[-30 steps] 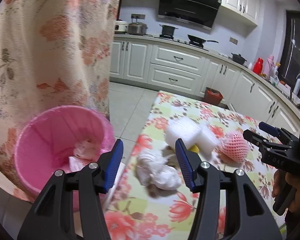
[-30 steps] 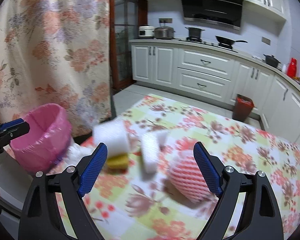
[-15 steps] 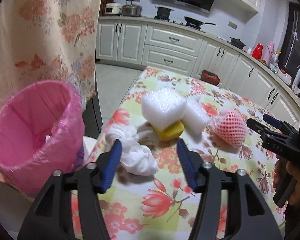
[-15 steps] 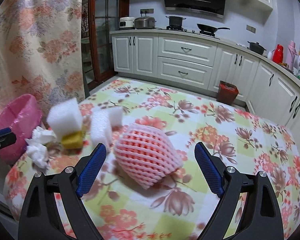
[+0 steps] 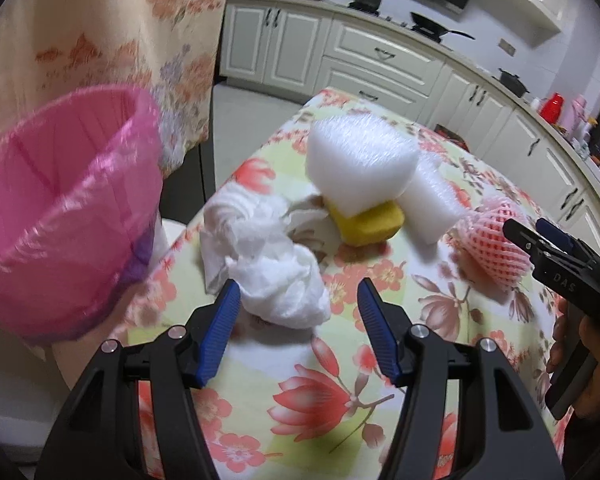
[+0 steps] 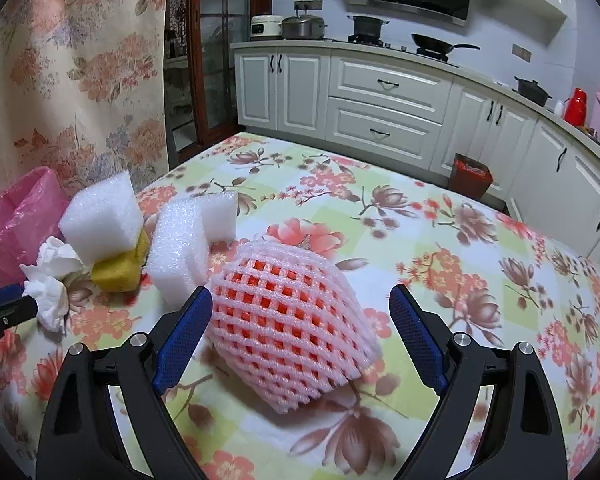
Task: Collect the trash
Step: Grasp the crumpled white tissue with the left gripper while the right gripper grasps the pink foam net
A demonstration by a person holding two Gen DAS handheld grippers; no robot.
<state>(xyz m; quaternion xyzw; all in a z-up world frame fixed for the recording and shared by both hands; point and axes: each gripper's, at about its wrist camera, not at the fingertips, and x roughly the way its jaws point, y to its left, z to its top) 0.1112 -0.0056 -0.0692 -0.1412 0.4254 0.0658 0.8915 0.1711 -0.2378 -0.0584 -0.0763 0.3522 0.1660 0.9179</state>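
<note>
1. My left gripper (image 5: 298,306) stands wide open and holds nothing; its blue pads sit on either side of the near end of the crumpled white tissue (image 5: 268,256), the left pad just beside it, though I cannot tell if it touches.
2. My right gripper (image 6: 300,320) is spread wide too and grips nothing; the pink foam net (image 6: 292,320) lies between its fingers, close against the left pad.
3. Both hover over a flower-patterned tablecloth (image 6: 440,240). Above the tissue in the left view lie a white foam block (image 5: 360,168) resting on a yellow sponge (image 5: 368,222), with a second white foam piece (image 5: 428,204) beside them.
4. The pink-lined trash bin (image 5: 60,208) fills the left of that frame, off the table's edge.
5. White kitchen cabinets (image 6: 380,100) run across the upper frame, a flowered curtain (image 6: 60,60) at upper left.
</note>
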